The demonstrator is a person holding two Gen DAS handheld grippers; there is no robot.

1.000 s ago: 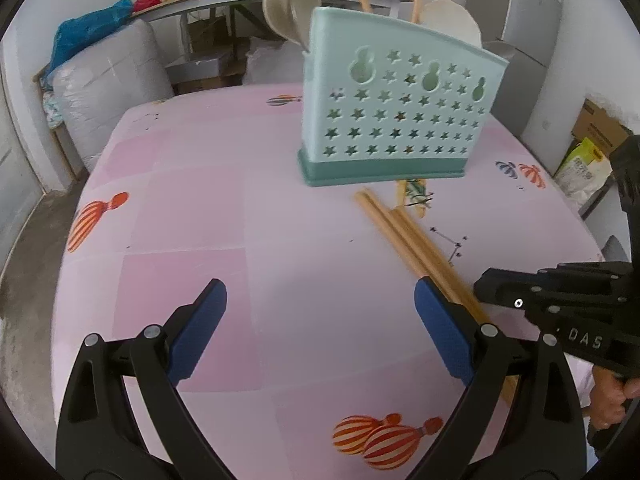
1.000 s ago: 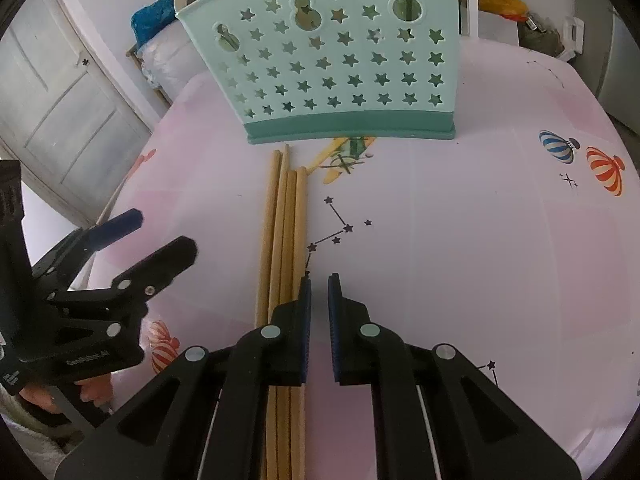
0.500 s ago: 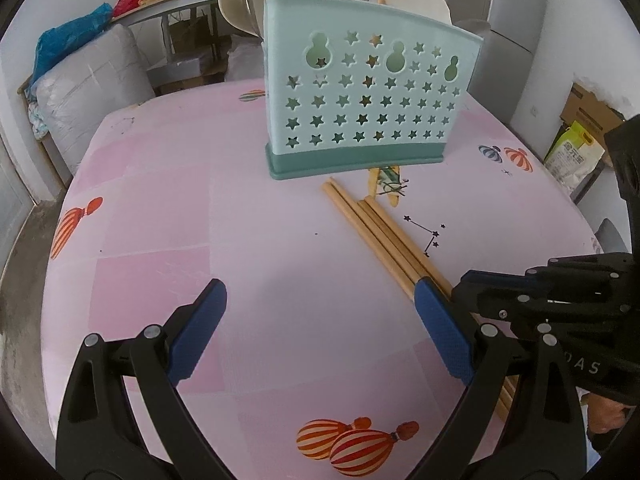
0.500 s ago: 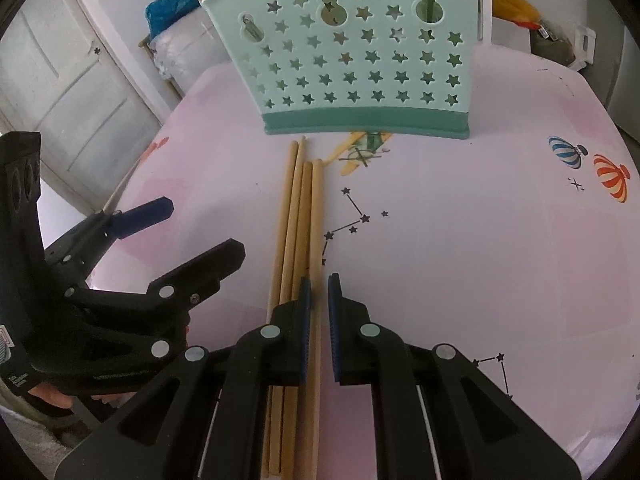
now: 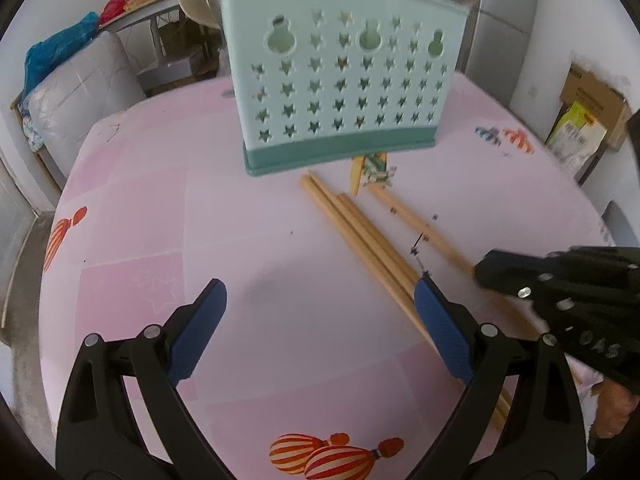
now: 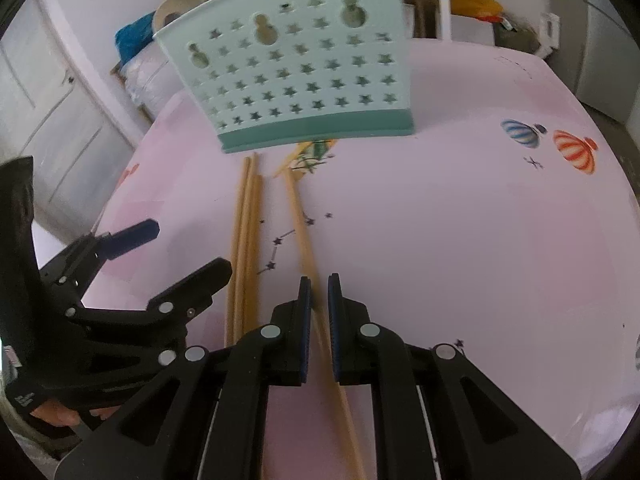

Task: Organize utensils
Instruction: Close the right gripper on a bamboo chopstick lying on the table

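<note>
A mint-green utensil holder [image 5: 340,92] [image 6: 296,84] with star-shaped holes stands upright at the far side of the table, with a ladle and sticks poking out of its top. In front of it lie three wooden chopsticks [image 5: 360,240] [image 6: 244,240] side by side. A fourth chopstick [image 5: 416,220] [image 6: 300,216] lies angled apart from them, and my right gripper [image 6: 316,292] [image 5: 486,270] is shut on it near its middle. My left gripper [image 5: 320,308] [image 6: 184,248] stands wide open just left of the three chopsticks, nothing between its blue pads.
The round table [image 5: 160,200] has a pink cloth printed with balloons. Beyond it stand a grey wrapped bundle [image 5: 80,92], a cluttered shelf, a fridge [image 5: 504,20] and a cardboard box [image 5: 588,96]. A white door [image 6: 52,100] is at the left.
The chopstick in my right gripper has swung to the right, away from the other three. My left gripper has moved closer to the chopsticks and holder, still open.
</note>
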